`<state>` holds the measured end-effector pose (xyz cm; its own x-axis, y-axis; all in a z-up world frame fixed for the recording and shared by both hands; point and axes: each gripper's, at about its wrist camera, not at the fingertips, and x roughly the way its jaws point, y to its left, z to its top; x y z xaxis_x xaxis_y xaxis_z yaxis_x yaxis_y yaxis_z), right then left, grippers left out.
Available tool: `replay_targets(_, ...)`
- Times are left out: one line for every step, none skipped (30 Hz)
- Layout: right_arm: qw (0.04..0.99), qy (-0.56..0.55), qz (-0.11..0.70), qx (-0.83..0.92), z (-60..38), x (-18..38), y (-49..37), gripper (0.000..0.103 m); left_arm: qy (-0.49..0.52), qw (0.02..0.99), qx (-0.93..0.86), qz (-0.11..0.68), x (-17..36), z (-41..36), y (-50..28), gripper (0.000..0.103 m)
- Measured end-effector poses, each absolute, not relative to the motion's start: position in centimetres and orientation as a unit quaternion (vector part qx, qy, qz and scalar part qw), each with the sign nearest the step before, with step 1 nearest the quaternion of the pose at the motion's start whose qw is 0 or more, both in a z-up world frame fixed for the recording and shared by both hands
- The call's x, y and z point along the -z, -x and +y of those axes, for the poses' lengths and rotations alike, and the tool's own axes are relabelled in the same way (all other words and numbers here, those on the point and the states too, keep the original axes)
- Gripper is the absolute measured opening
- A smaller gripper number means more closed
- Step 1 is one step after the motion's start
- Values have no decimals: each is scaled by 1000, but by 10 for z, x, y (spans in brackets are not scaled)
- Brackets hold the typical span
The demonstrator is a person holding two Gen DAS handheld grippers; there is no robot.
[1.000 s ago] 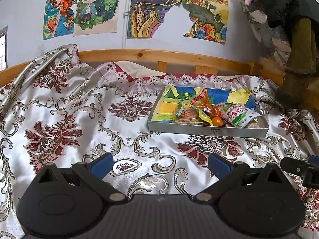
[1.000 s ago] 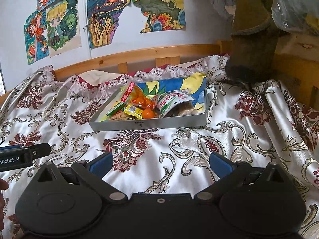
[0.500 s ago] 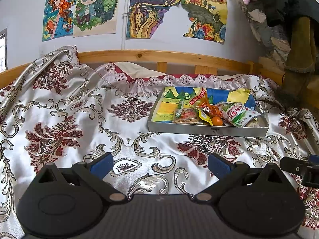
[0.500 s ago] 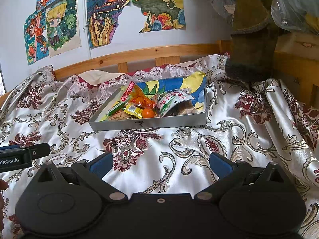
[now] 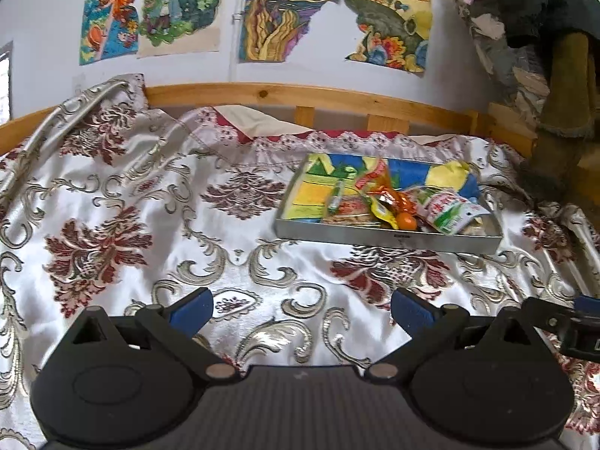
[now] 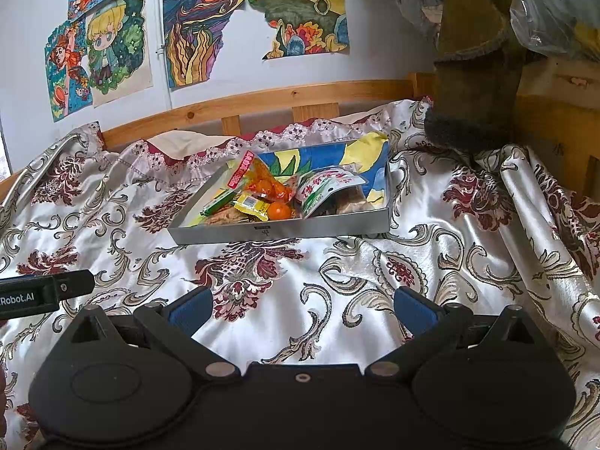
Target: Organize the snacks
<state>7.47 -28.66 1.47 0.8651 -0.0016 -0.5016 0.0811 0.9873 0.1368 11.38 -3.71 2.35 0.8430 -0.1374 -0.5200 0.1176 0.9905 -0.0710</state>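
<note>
The snacks are seen heaped together inside the grey tray, which is set on the patterned bedspread; none is seen on the cloth around the tray. The left gripper and the right gripper are held well short of the tray, each with its jaws spread apart and nothing between them. Two stages are fitted by this: snacks gathered and done, or a jumble awaiting sorting. Which one is not settled here.
</note>
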Motion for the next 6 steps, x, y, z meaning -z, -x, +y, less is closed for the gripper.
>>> replay_targets(962,-77,259,21,-286,-14,-75,102,19,960,65,271,-23,-37,-113,102)
replay_targets(962,-76,260,20,-286,-13,-75,102,20,961,64,270,-23,-38,-112,102)
replay_targets(962,-76,260,20,-285,-12,-74,102,18,960,69,270,-23,-39,-112,102)
replay_targets(962,-76,260,20,-285,-12,-74,102,14,961,71,268,-23,-39,-112,102)
replay_targets(962,-75,260,20,-284,-11,-74,102,8,962,67,265,-22,-41,-111,102)
replay_targets(962,-76,260,20,-284,-12,-74,102,2,963,63,263,-22,-42,-111,102)
